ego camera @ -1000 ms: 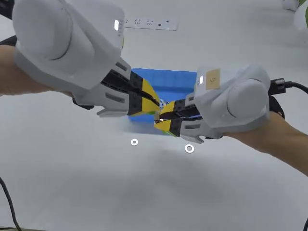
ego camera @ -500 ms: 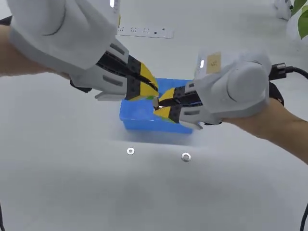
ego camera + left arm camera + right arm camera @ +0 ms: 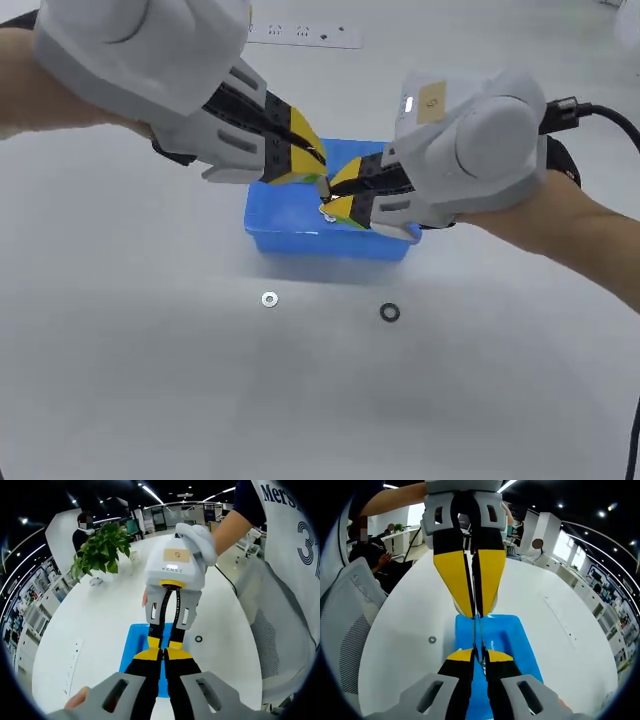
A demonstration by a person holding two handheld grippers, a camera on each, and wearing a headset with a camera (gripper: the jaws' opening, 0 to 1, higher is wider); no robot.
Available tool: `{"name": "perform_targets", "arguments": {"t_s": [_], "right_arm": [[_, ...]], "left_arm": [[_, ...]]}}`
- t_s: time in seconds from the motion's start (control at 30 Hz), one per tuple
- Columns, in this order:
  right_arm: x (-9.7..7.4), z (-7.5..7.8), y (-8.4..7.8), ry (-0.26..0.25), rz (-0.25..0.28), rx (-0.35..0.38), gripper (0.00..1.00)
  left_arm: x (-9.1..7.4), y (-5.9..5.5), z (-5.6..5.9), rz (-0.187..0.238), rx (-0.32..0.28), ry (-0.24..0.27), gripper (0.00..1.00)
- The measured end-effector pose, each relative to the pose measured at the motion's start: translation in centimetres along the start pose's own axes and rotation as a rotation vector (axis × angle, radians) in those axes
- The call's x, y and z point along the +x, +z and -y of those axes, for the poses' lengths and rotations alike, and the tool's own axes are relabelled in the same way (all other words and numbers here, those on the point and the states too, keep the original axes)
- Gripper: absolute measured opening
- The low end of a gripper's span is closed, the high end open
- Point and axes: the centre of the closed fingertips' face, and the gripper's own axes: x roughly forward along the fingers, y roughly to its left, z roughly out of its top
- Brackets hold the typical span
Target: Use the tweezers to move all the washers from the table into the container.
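Head view: left gripper (image 3: 318, 172) and right gripper (image 3: 338, 200) meet over the blue container (image 3: 290, 232), both clamped on the tweezers (image 3: 326, 192); a washer (image 3: 269, 299) and a dark washer (image 3: 390, 313) lie on the table (image 3: 150, 380) at its 7 and 5 o'clock; left gripper view: jaws together; right gripper view: tweezers run 12 to 6 into its closed jaws.

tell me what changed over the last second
Mostly the camera shifted. The left gripper and right gripper stay tip to tip, both shut on the tweezers, and their tips seem slightly further in over the blue container. Two washers stay on the table in front of it.
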Motion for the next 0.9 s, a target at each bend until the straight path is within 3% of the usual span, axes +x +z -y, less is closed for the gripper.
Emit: {"name": "perform_targets", "arguments": {"t_s": [0.4,0.9], "right_arm": [[1.4,0.2,-1.4,0.013,-0.010,0.040,0.10],[2.0,1.0,-2.5,0.012,-0.016,0.082,0.10]], "left_arm": [[1.6,-1.7,-0.8,-0.003,-0.045,-0.014,0.06],[2.6,-2.1,-1.4,-0.003,-0.050,-0.014,0.06]]}}
